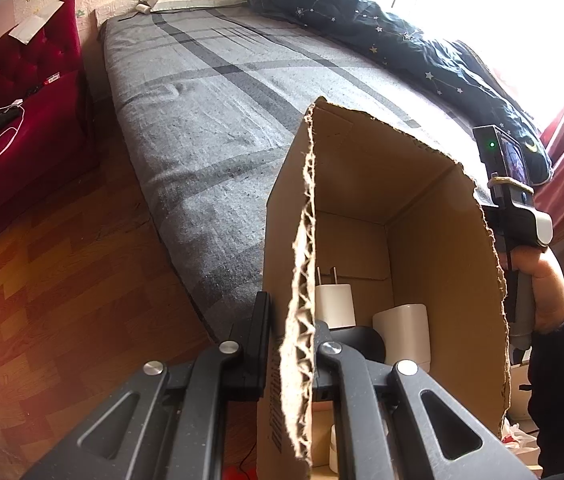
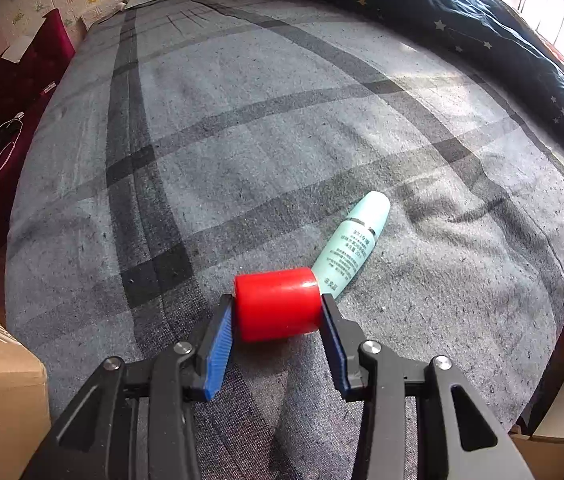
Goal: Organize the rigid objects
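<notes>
While the red cylinder (image 2: 277, 304) lies on the grey plaid bed (image 2: 241, 140), the right gripper (image 2: 277, 330) pinches it at both ends.
A mint tube (image 2: 352, 242) lies just behind it; the left gripper (image 1: 292, 344) is clamped on the cardboard box (image 1: 362, 168) wall, white objects (image 1: 402, 332) inside.

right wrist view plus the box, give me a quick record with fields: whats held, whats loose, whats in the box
right gripper: blue pads on both ends of the red cylinder, which lies on the bed
loose: mint tube lying on the bed just behind the cylinder
left gripper: shut on the torn wall of the box
box contents: white plug, white cup, a dark item partly hidden
person: hand holds the right gripper beside the box
</notes>
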A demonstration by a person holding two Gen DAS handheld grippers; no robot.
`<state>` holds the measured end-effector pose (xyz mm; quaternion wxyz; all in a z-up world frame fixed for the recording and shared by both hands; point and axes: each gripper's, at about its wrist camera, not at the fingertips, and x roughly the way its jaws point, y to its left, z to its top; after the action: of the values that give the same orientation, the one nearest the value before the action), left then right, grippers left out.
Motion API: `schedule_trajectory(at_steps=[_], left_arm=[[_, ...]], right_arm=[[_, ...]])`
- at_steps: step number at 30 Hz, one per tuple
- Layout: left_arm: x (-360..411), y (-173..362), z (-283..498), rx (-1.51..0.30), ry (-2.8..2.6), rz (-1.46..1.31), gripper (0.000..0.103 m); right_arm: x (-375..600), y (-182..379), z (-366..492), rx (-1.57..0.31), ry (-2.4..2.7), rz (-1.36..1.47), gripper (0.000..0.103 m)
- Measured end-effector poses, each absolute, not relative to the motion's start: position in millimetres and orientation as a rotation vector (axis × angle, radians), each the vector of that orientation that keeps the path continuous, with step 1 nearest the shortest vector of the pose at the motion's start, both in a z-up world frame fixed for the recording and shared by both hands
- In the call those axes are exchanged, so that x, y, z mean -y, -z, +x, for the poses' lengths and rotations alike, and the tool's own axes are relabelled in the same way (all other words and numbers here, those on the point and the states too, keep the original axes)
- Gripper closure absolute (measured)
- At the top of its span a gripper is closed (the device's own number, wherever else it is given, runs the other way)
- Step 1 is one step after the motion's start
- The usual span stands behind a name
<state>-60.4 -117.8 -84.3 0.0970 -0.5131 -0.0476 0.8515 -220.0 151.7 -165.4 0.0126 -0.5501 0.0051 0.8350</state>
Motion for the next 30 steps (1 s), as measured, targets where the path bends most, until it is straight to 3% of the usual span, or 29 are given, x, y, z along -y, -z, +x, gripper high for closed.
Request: schedule_trajectory(at_steps=[30], left_arm=[[107,69,-26,0.13,-2.535,-1.475,0.094]], right_arm=[[-144,97,-140,0.024,-2.738,-1.659,0.059]])
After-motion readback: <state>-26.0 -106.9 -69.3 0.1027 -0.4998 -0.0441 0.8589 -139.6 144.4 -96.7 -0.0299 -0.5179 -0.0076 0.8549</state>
